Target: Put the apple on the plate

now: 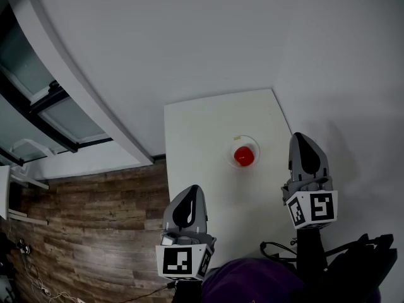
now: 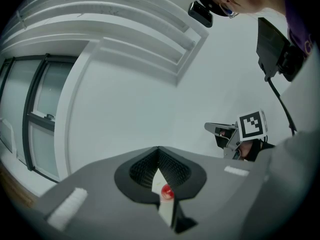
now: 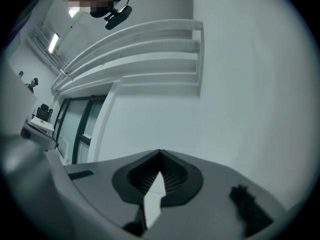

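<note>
Jaws of left gripper (image 1: 192,191) and right gripper (image 1: 301,139) seem pressed together, empty; apple (image 1: 244,156) rests on plate (image 1: 231,149)

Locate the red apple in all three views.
Head view: the red apple is centre-right, on a clear plate on the white table.
Left gripper view: low centre, tiny, in the slit below the jaw tips.
Right gripper view: not in it.
Shared landmark: the white table, a sliver in both slits.

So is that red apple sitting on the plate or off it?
On it. In the head view the apple sits within the rim of the small plate on the white table.
</note>
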`<state>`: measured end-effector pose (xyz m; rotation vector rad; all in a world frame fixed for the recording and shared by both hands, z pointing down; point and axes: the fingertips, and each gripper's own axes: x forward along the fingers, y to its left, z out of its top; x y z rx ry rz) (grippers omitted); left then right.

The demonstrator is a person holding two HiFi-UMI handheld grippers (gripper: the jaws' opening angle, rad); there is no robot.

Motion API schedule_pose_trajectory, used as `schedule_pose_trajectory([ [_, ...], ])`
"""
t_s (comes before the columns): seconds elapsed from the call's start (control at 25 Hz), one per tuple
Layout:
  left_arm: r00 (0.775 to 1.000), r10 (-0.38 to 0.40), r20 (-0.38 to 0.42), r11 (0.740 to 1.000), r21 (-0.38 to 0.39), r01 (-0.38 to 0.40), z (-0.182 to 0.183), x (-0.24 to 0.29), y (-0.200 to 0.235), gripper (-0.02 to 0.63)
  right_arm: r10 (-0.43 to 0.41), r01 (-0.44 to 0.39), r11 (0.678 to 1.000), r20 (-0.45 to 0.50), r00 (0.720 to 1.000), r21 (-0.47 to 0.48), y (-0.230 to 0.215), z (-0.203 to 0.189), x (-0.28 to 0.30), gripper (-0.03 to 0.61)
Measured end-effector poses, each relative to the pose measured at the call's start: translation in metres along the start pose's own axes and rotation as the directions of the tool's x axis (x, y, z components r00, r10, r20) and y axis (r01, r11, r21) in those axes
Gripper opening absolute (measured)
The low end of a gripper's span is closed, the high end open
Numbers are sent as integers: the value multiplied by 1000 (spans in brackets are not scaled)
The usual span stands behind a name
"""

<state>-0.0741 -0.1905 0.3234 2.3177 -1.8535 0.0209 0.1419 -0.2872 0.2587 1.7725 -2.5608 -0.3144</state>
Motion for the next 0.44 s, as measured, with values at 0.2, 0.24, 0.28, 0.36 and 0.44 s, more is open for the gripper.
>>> schedule_pose_trajectory([
  [0.2,1000,-9,-4,1000,0,9,-2,2,-1,8,-8,8,1000,-7,1000,-4,-2,-1,0,11],
  [0.24,1000,-8,-6,1000,1,8,-2,2,0,7,-9,9,1000,-9,1000,-7,-3,-2,0,11],
  [0.28,1000,-7,-5,1000,0,7,-1,3,0,7,-9,9,1000,-10,1000,-9,-3,-2,0,11],
  [0.36,1000,-11,0,1000,-2,11,1,4,0,7,-6,6,1000,-10,1000,-14,-2,-2,1,11],
  [0.44,1000,-26,9,1000,-7,26,2,6,-2,8,-3,3,1000,-9,1000,-19,-1,-1,2,11],
])
